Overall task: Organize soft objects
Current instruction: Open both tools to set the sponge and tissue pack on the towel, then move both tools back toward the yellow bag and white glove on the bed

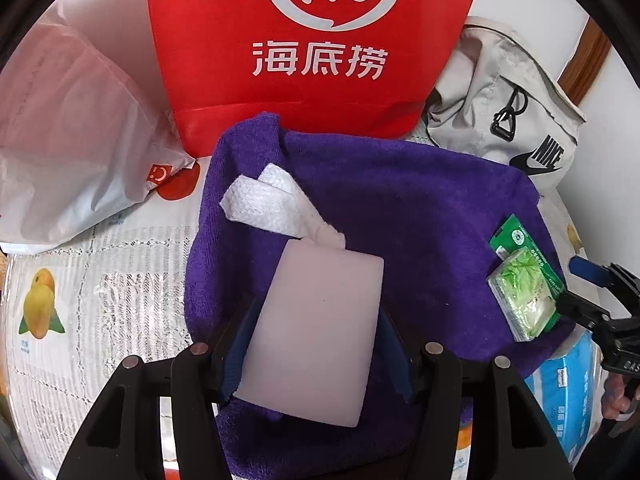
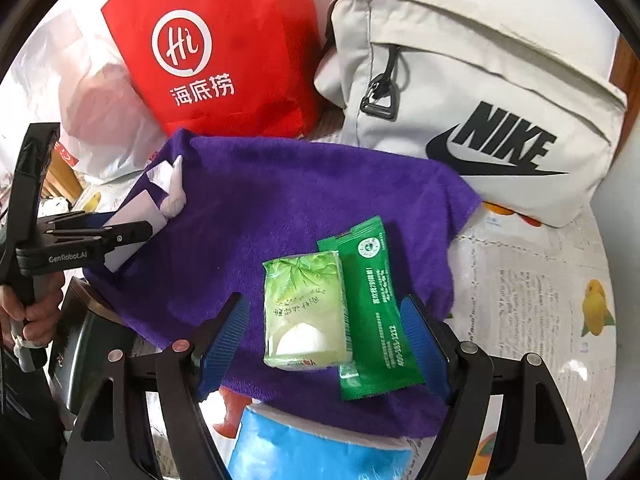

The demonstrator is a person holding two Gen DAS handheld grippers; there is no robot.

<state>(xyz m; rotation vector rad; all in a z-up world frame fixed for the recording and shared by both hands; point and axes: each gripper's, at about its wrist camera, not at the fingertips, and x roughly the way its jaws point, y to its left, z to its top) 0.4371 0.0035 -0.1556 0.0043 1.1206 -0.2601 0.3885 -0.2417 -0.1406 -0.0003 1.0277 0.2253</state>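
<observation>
1. Left wrist view: the left gripper has its jaws closed on a pale pink block, held over the purple towel.
2. A crumpled white tissue lies on the towel just beyond the block.
3. Right wrist view: the right gripper has its jaws spread wide, with a light green tissue pack and a dark green sachet lying side by side on the towel between them, untouched by the pads.
4. A red bag and a beige Nike bag stand behind the towel on the desk.

Left gripper clamping pale block, perhaps a sponge, over purple towel
</observation>
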